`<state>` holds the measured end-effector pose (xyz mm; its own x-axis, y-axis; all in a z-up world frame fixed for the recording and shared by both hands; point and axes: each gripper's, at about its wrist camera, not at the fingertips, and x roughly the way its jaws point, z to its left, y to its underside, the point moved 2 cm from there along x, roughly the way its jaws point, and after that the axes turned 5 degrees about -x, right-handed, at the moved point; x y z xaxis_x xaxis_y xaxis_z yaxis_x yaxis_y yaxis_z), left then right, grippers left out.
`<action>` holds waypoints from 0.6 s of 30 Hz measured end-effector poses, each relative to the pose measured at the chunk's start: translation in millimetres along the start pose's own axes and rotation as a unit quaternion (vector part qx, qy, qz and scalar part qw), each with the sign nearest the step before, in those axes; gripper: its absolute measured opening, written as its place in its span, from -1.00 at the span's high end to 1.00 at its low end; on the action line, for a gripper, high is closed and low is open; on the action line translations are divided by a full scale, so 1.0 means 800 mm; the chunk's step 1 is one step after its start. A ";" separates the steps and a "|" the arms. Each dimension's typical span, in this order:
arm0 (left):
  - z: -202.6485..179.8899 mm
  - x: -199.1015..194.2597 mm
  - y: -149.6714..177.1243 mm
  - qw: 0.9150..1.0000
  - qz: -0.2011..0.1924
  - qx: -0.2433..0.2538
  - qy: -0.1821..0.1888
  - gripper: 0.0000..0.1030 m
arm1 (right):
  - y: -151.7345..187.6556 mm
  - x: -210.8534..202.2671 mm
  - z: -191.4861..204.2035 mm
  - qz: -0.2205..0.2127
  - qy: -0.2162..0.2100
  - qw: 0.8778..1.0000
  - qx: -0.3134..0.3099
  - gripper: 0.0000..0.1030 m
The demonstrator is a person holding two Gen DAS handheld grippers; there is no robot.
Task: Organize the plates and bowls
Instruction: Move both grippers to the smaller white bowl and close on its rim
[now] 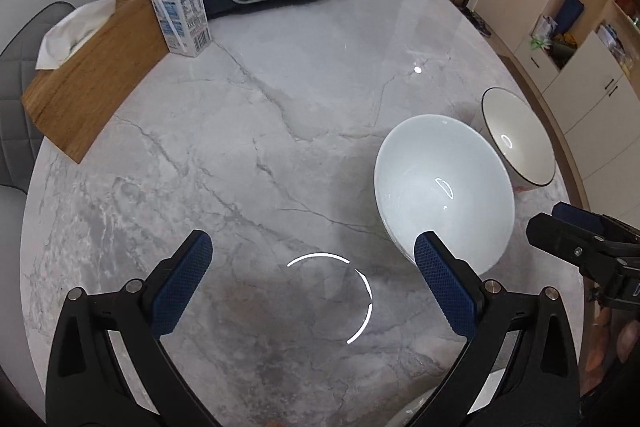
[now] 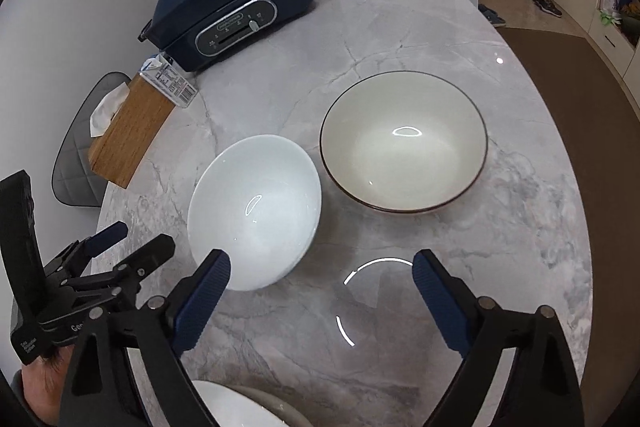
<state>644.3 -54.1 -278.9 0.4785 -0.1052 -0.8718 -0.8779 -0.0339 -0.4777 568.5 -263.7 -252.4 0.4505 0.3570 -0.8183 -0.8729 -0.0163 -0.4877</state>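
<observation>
While the left gripper (image 1: 312,259) is hovering with fingers spread wide over bare marble table (image 1: 280,131), gripping nothing, the white bowl (image 1: 442,187) is sitting beside its right finger. Only the right wrist view is showing the dark-rimmed bowl (image 2: 404,143) whole, just beside the white one, and the right gripper (image 2: 320,273) is also gaping wide and empty.

Home dining area. Marble table (image 2: 400,27) with an electric cooker (image 2: 236,11), milk carton (image 1: 182,13), wooden board (image 1: 96,75) with a tissue (image 1: 76,31) on it, 2 bowls (image 2: 256,207) (image 2: 404,143). Padded chair (image 1: 24,87) at the table, built-in cabinets (image 1: 560,39) with cluttered shelves, shoes (image 2: 546,3) on the floor by a door.
</observation>
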 end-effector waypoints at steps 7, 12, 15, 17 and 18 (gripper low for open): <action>0.000 0.048 -0.012 1.000 0.029 -0.007 -0.007 -0.98 | -0.012 0.036 0.000 0.022 -0.004 1.000 0.012 -0.70; -0.003 0.064 -0.019 0.999 0.032 0.010 -0.022 -0.98 | -0.016 0.048 -0.001 0.032 -0.005 0.999 0.019 -0.57; -0.004 0.071 -0.019 0.999 0.041 0.016 -0.016 -0.96 | -0.016 0.058 -0.006 0.045 -0.014 0.998 0.029 -0.38; -0.006 0.074 -0.019 0.999 0.042 0.019 -0.009 -0.93 | -0.015 0.062 -0.006 0.050 -0.019 0.998 0.033 -0.26; -0.007 0.074 -0.019 0.999 0.042 0.018 -0.001 -0.80 | -0.015 0.064 -0.006 0.050 -0.020 0.998 0.033 -0.21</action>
<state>686.2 -65.4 -322.8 0.4039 -0.1047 -0.9088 -0.9132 0.0114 -0.4073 602.8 -249.2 -290.0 0.3533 0.3939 -0.8485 -0.9242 0.0064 -0.3819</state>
